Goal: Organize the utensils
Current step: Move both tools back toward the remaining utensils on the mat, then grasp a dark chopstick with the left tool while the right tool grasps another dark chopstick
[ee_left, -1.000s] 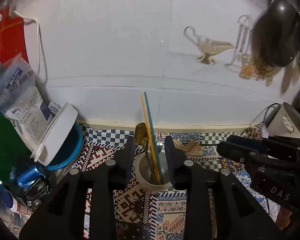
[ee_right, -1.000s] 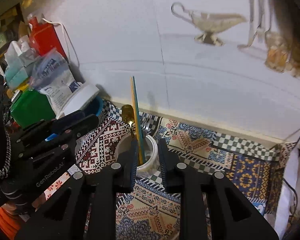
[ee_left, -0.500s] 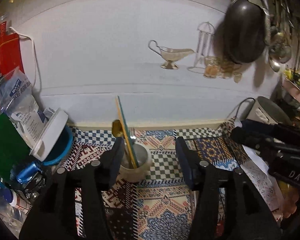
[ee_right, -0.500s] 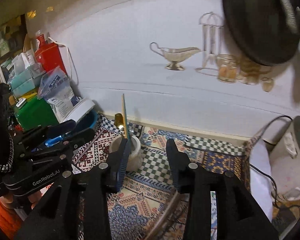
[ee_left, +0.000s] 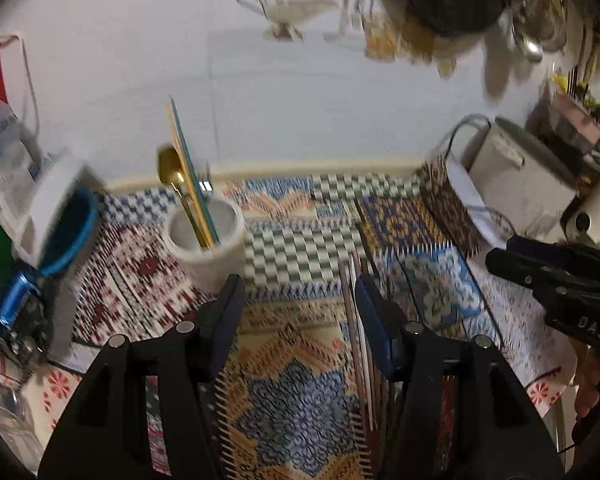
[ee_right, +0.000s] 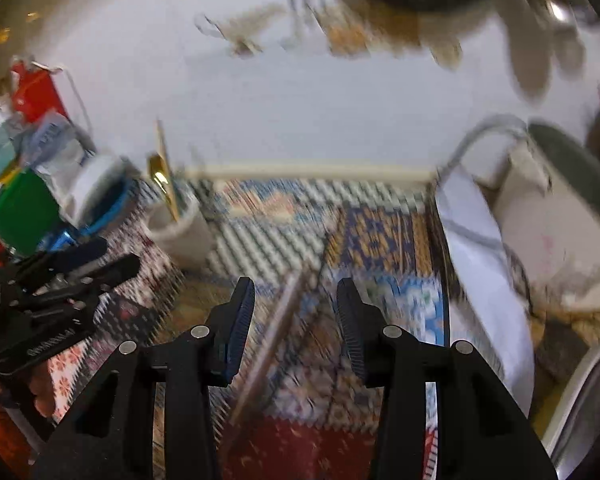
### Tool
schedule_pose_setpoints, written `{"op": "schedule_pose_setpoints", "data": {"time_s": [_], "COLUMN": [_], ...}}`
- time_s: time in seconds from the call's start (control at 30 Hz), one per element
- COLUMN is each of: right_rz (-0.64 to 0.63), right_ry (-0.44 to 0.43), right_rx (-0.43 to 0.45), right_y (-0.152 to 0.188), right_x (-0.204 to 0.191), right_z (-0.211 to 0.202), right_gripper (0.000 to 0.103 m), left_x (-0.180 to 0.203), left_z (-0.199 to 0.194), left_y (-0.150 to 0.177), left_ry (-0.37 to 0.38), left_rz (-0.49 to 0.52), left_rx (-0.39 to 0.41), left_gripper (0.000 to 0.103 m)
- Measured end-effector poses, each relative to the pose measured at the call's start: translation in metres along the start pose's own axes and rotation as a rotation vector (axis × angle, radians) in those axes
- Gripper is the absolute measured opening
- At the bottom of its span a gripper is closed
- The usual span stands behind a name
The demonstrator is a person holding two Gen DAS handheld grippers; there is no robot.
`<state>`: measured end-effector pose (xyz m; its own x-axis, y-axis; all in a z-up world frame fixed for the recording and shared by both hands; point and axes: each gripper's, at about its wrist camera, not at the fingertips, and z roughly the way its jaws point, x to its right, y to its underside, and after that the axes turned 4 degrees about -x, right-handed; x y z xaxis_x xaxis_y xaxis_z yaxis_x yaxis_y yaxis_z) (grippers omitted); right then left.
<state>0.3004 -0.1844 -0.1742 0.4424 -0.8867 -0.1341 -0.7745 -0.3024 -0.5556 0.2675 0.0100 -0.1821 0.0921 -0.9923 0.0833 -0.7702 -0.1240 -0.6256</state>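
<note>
The white cup [ee_left: 206, 240] stands on the patterned cloth [ee_left: 300, 236] near the wall. Inside it lean a gold spoon [ee_left: 171, 170], one yellow chopstick [ee_left: 182, 168] and one teal chopstick [ee_left: 188, 152], all tilted to the left. In the right wrist view the cup [ee_right: 178, 230] is blurred, and only the spoon and one yellow stick are clear there.

More sticks [ee_left: 356, 320] lie flat on the cloth, just beside the right finger of the left gripper [ee_left: 298, 304]; the left view shows several, but I cannot count them. The right view shows them as a slanted blurred streak [ee_right: 276, 332] between the fingers of the right gripper [ee_right: 296, 312].

Both grippers are spread apart and hold nothing. A blue bowl [ee_left: 66, 236] with a white lid stands left of the cup.
</note>
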Motion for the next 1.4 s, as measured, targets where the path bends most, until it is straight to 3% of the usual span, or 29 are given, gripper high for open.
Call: {"op": "schedule_pose_setpoints", "data": {"time_s": [0.3, 0.47, 0.83, 1.03, 1.27, 1.4], "right_rz": [0.096, 0.085, 0.012, -0.06, -0.026, 0.04], "right_ry": [-0.033, -0.052, -0.019, 0.038, 0.04, 0.037], "right_rx": [-0.244, -0.315, -0.31, -0.3, -0.302, -0.296], "right_y": [0.049, 0.066, 0.065, 0.065, 0.055, 0.041], "right_x": [0.018, 0.009, -0.007, -0.005, 0.029, 0.05], "right_z": [0.083, 0.107, 0.122, 0.121, 0.119, 0.122], "right_gripper": [0.039, 0.039, 0.038, 0.012, 0.007, 0.006], "left_x": [0.013, 0.01, 0.003, 0.008, 0.026, 0.041], "left_z": [0.054, 0.069, 0.088, 0.101, 0.116, 0.12], "left_y": [0.044, 0.062, 0.08, 0.076, 0.06, 0.051], "left_ry": [-0.005, -0.019, -0.035, -0.028, 0.029, 0.1], "left_rz": [0.011, 0.004, 0.0, 0.017, 0.043, 0.051], "left_rx": [-0.166, -0.22, -0.276, -0.289, -0.298, -0.3], "left_gripper": [0.056, 0.056, 0.056, 0.056, 0.056, 0.053]}}
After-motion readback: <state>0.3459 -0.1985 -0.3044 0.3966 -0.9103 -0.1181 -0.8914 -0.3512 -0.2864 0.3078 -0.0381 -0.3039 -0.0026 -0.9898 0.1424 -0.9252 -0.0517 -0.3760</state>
